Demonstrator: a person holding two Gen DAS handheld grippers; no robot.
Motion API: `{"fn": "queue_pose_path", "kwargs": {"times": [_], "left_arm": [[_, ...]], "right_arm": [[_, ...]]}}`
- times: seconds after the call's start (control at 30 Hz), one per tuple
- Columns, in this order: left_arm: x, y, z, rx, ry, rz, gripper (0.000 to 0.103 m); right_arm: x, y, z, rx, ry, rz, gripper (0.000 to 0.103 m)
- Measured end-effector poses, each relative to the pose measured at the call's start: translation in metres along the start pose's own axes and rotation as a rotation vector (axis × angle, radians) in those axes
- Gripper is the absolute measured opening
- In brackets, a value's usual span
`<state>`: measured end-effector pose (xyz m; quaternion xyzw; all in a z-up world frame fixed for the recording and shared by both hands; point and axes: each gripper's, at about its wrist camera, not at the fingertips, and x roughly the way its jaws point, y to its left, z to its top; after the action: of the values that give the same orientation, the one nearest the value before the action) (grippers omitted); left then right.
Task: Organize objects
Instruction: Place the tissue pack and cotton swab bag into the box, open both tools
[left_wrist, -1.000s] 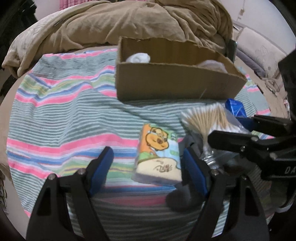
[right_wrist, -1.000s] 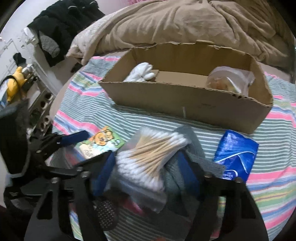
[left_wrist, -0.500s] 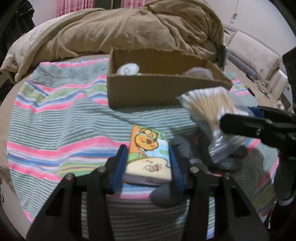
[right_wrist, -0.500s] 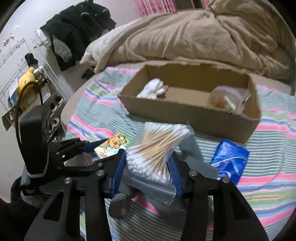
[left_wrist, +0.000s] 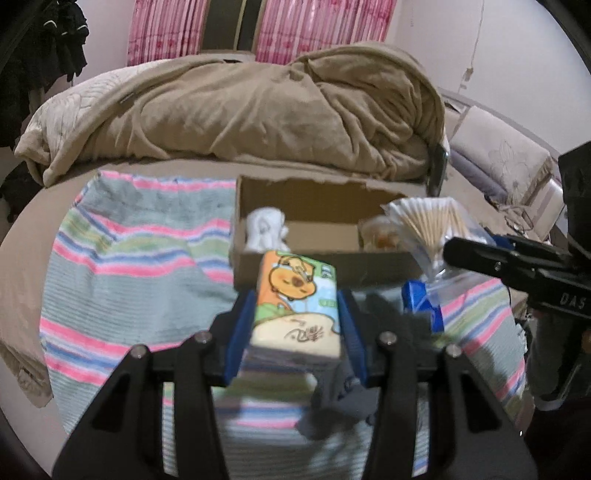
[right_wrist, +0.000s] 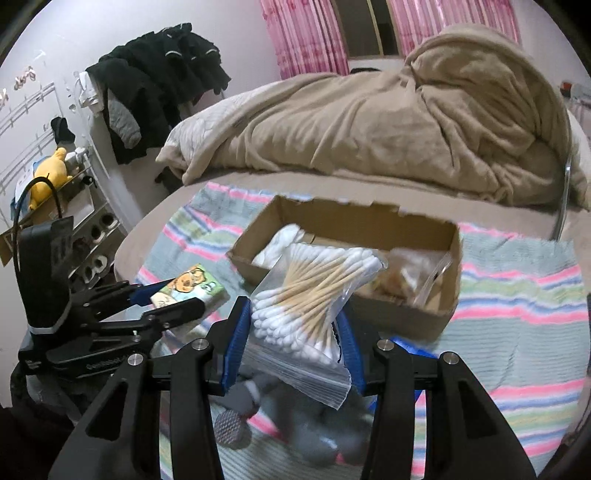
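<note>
My left gripper (left_wrist: 295, 328) is shut on a tissue pack with a cartoon print (left_wrist: 295, 306) and holds it above the striped towel (left_wrist: 125, 280), in front of the open cardboard box (left_wrist: 317, 258). My right gripper (right_wrist: 291, 339) is shut on a clear bag of cotton swabs (right_wrist: 314, 299), held up near the box (right_wrist: 406, 317). The swab bag also shows in the left wrist view (left_wrist: 428, 225), and the tissue pack in the right wrist view (right_wrist: 188, 288). The box holds a white item (left_wrist: 266, 229) and a clear bag (right_wrist: 417, 273).
A blue packet (left_wrist: 421, 302) and a grey cloth (right_wrist: 314, 432) lie on the towel below the grippers. A heaped tan blanket (left_wrist: 258, 110) fills the bed behind the box. Dark clothes (right_wrist: 155, 88) and a shelf rack (right_wrist: 74, 206) stand at the left.
Both grippers closed on their items and lifted them off the towel: the left took the tissue pack, the right the swab bag. Both now sit higher and closer to the box.
</note>
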<state>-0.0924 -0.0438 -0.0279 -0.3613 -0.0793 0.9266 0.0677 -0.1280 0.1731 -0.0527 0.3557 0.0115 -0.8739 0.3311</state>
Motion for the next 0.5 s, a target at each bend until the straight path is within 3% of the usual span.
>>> {"fn": "queue_pose_path", "kwargs": {"times": [0.3,0.5], "left_arm": [[0.010,-0.003,0.034,0.035,-0.058,-0.023,0.047],[0.038,-0.006,0.050,0.044,-0.043,-0.046,0.047]], "right_arm": [[0.010,-0.008,0.028,-0.041,-0.028,-0.035,0.049],[0.033,-0.011,0.041,-0.088,-0.023,-0.075,0.049]]}}
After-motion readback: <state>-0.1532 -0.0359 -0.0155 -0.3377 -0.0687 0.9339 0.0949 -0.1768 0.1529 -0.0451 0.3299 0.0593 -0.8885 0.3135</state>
